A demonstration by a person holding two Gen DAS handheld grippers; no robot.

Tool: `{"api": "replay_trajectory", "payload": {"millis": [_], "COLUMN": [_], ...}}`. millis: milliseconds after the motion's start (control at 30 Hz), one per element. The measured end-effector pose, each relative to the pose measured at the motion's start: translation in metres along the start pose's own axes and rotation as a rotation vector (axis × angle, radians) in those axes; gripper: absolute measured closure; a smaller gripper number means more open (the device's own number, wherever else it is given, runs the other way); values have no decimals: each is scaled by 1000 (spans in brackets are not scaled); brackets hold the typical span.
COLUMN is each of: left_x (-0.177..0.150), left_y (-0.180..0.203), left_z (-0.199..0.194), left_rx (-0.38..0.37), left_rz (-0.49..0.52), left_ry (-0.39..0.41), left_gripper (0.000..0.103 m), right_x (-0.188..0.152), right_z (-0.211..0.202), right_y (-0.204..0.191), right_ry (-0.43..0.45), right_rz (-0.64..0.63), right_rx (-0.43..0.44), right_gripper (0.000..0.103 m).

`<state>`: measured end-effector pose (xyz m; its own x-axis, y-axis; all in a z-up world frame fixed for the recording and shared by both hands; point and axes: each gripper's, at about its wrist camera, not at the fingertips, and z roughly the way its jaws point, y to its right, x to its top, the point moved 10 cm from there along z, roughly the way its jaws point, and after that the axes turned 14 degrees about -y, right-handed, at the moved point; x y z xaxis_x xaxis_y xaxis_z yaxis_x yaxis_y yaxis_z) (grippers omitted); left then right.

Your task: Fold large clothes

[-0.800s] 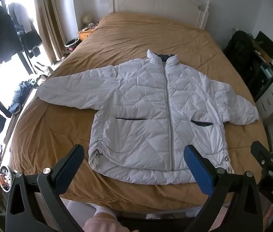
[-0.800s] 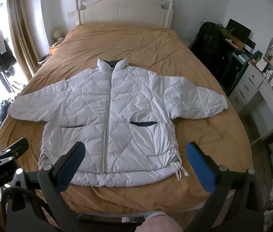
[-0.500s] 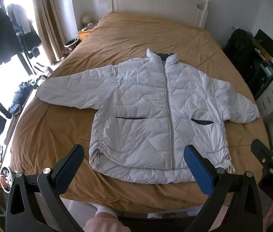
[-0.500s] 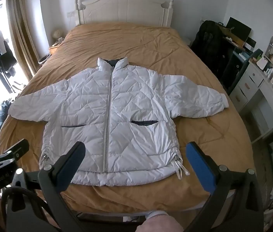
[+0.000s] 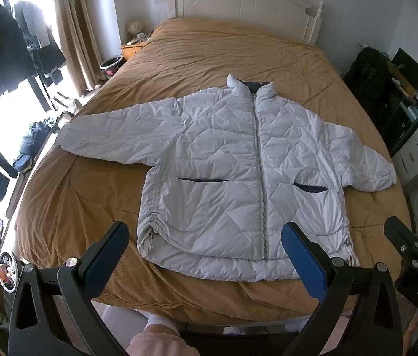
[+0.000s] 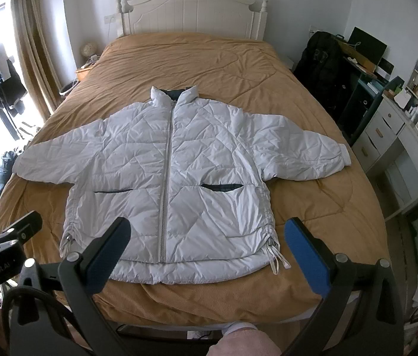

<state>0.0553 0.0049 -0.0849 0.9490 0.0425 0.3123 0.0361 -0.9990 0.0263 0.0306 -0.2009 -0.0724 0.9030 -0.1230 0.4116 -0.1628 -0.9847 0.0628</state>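
A white quilted jacket (image 5: 238,166) (image 6: 173,172) lies flat, front up and zipped, on the tan bedspread (image 5: 209,53) (image 6: 185,65), both sleeves spread sideways and the collar toward the headboard. My left gripper (image 5: 206,255) hovers open above the foot of the bed, over the jacket's hem, touching nothing. My right gripper (image 6: 206,252) is open too, above the hem near the right drawstring, with nothing between its blue pads. Each gripper shows at the edge of the other's view.
A white headboard (image 6: 191,3) stands at the far end. A desk and drawers (image 6: 392,136) with a black bag (image 6: 318,59) line the right side. Hanging dark clothes and curtains (image 5: 69,23) are at the left. The person's pink-trousered knees (image 5: 155,341) are at the bed's foot.
Both views have shifted only slightly; the jacket sits a touch higher in the frames. Nothing was gripped or moved.
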Motion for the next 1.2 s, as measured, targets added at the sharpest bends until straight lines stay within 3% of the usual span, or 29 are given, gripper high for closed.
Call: {"api": "replay_trajectory", "payload": {"millis": [567, 600, 1200], "left_x": [-6, -6, -10], "left_y": [-20, -2, -2], "left_z": [6, 7, 10], "left_rx": [-14, -6, -7], "left_rz": [-14, -13, -10], "left_ry": [-22, -19, -33], "left_gripper": [1, 1, 1], "right_x": [0, 0, 0], "right_z": [1, 1, 2], "right_y": [0, 0, -1], "right_ry": [-4, -5, -9], "right_rz": [-1, 0, 0], "right_rx": [1, 0, 3], "right_gripper": [0, 0, 0]}}
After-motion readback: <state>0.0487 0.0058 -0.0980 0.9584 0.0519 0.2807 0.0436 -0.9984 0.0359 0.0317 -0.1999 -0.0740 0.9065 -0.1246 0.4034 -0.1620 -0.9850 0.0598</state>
